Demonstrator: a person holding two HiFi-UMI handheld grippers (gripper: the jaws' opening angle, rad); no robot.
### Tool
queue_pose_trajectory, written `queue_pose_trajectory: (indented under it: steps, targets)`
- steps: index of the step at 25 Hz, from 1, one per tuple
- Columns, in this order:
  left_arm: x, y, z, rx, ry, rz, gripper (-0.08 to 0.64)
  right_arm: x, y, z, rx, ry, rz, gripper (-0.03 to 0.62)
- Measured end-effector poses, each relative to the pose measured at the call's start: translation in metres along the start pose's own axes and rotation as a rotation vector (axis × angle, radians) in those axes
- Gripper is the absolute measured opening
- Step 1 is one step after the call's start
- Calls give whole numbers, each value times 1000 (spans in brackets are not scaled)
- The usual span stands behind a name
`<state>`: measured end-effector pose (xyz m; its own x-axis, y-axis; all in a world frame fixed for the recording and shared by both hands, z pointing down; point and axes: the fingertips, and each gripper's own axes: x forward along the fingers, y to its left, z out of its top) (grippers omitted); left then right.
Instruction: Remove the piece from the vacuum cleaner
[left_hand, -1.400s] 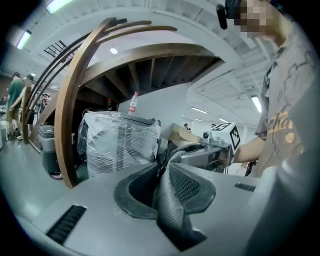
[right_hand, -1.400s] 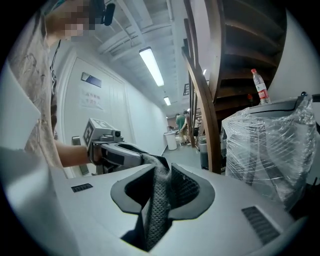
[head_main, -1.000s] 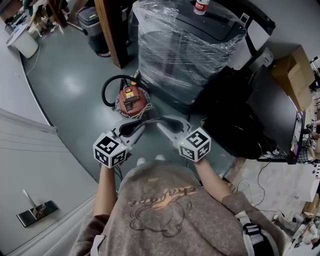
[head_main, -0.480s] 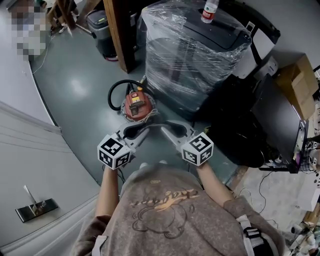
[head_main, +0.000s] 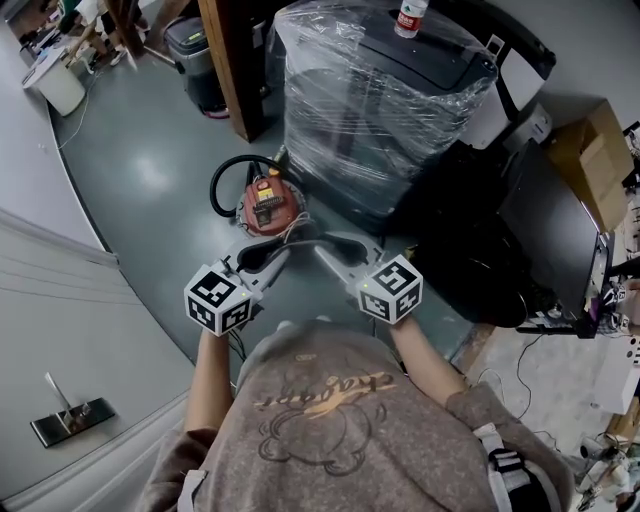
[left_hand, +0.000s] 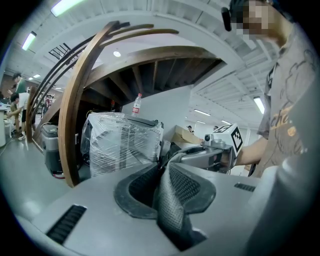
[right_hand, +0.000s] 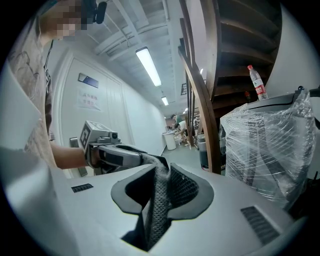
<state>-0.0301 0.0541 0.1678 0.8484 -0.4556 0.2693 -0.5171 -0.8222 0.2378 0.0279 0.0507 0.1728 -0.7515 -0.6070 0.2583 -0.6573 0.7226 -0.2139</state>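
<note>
Wrapped load: large dark boxy unit wrapped in clear stretch film, standing on the floor behind the vacuum cleaner.
Floor: glossy grey-green floor, bearing the wrapped unit and the vacuum cleaner.
Beam: curved brown wooden beam, rising from the floor left of the wrapped unit.
Vacuum cleaner: round red canister vacuum cleaner, upright on the floor just beside the front corner of the wrapped unit; looped black hose on its left side.
Left gripper: grey two-jaw left gripper, marker cube nearest the person, pointing inward toward the right gripper; jaws clamped together on one end of the strip, mesh pinched between the dark pads.
Right gripper: grey two-jaw right gripper, pointing inward toward the left one, tips near each other; jaws likewise pressed onto the other end of the strip.
Piece: dark grey mesh fabric strip, held off the floor, spanning the short gap between both grippers; in the head view on the person's side of the vacuum cleaner, close to its rim.
Bottle: small clear plastic bottle with red label, upright on top of the wrapped unit.
</note>
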Motion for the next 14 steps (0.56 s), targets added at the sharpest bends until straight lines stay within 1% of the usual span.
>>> queue_pose_trajectory:
  steps: [10,14]
  targets:
    - [-1,-1,-2,6,7,12,69,1,1,-2,11,4,16,72]
    - [2,-2,-6,-7,-1,18,69,0,-1,-5,0,16,30,72]
